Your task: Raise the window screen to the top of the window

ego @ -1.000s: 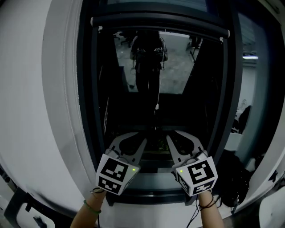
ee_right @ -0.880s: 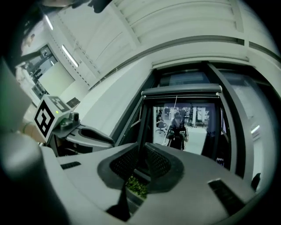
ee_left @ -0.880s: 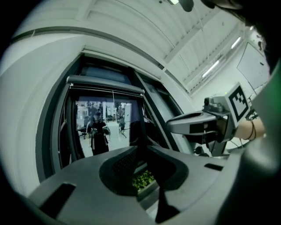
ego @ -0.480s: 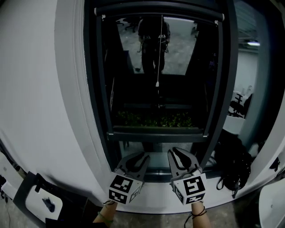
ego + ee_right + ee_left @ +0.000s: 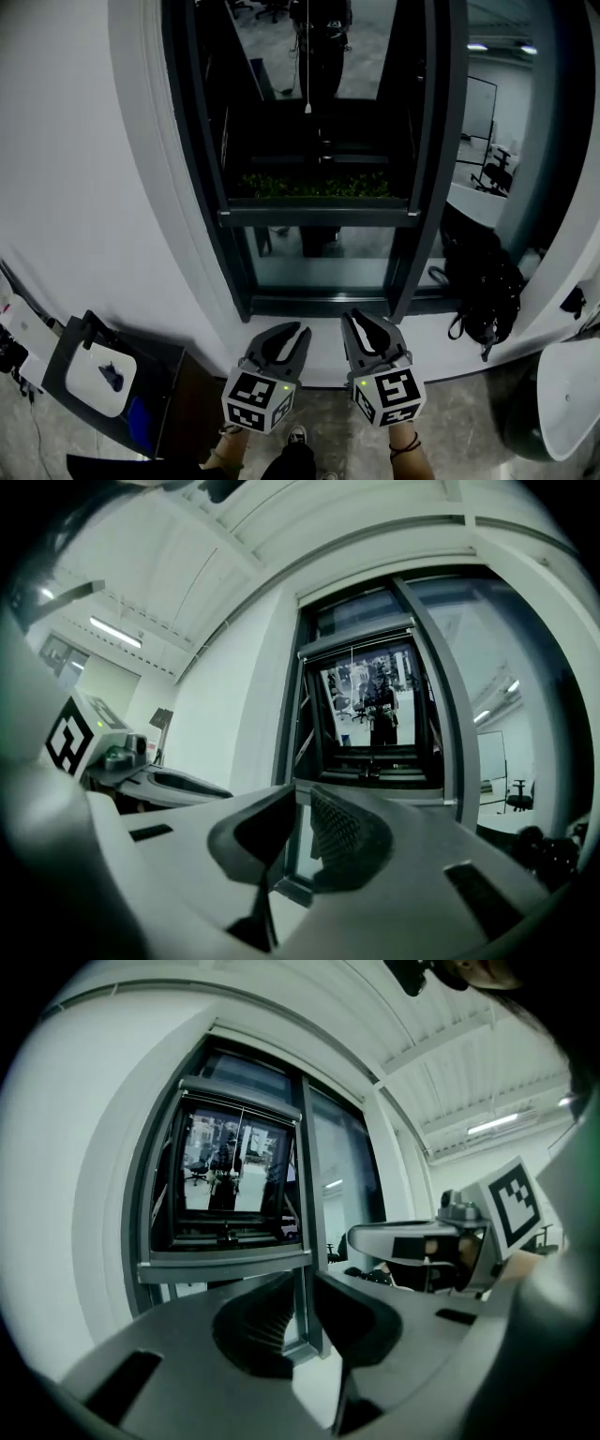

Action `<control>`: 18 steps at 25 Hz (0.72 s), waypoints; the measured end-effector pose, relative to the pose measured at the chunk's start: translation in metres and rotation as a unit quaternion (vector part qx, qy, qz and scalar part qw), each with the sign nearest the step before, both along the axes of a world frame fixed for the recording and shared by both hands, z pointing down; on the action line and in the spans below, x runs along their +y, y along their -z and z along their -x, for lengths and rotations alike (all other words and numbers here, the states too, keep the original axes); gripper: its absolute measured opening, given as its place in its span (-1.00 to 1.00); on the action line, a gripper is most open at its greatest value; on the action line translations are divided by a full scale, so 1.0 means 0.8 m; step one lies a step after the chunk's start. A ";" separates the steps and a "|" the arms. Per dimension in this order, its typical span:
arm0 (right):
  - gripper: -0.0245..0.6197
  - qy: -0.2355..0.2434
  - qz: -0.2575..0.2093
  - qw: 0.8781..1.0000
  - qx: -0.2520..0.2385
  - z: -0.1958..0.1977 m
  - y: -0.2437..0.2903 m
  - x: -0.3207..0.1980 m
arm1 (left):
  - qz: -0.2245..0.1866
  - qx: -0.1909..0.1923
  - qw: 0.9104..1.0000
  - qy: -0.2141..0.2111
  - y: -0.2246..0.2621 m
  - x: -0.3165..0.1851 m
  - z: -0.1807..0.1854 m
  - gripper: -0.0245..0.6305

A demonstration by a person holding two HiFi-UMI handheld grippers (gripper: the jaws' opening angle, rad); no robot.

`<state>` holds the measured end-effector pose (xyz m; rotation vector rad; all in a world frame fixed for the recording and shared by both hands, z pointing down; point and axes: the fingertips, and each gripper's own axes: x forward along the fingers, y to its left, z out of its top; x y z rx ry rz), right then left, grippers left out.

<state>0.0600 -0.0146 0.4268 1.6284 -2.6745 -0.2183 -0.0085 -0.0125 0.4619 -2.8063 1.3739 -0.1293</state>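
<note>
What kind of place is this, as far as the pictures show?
Probably an office or a similar workroom. To the right of the dark-framed window in the white wall are a whiteboard and an office chair. A black backpack sits nearby, and long tube lights run along the ceiling.

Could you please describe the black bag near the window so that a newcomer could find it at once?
Find the tall dark-framed window set in the white wall. Just right of its bottom corner, a black fabric backpack slumps at the white ledge. It is the only soft, lumpy thing there, with loose straps dangling from it against the hard white surfaces around it.
</note>
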 end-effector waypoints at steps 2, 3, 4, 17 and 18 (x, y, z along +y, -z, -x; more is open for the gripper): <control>-0.76 0.006 0.016 1.000 -0.016 -0.004 -0.017 0.029 | 0.013 0.002 1.000 0.006 -0.015 0.031 -0.003 -0.73; -0.76 0.009 0.025 0.999 -0.021 -0.004 -0.026 0.042 | 0.021 0.005 1.000 0.008 -0.021 0.046 -0.004 -0.73; -0.76 0.012 0.033 0.999 -0.023 -0.003 -0.036 0.055 | 0.029 0.011 0.999 0.009 -0.027 0.060 -0.005 -0.73; -0.76 0.016 0.096 0.994 -0.056 0.029 -0.098 0.169 | 0.058 0.017 0.998 0.009 -0.066 0.165 0.013 -0.73; -0.77 0.015 0.101 0.993 -0.059 0.034 -0.104 0.177 | 0.060 0.015 0.998 0.005 -0.069 0.172 0.016 -0.73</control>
